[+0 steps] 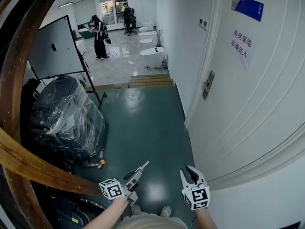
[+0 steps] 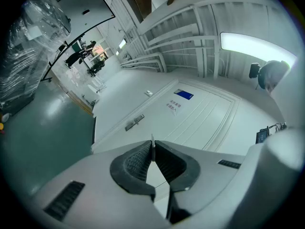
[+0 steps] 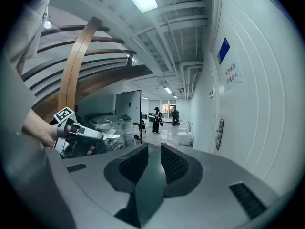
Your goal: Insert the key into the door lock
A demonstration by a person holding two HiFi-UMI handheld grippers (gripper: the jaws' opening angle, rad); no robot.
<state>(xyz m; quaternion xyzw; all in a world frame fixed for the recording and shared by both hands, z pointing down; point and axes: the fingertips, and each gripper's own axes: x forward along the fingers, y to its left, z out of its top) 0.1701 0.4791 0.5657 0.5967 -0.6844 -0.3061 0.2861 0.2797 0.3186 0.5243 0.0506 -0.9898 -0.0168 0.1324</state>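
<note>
Indoors, glossy green floor [image 1: 143,128], white door [image 1: 257,99], left tongs [image 2: 153,148] pinching key [image 2: 152,139], right tongs [image 3: 154,151] apart, empty.

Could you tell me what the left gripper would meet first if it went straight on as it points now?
Probably the white door, just beside its lock plate; the key in the left gripper would touch first. Depth is unclear.

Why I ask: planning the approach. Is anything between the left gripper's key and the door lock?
Nothing visible. The key, pinched in the left gripper, faces the door lock across open air. The right gripper sits clear of that line.
</note>
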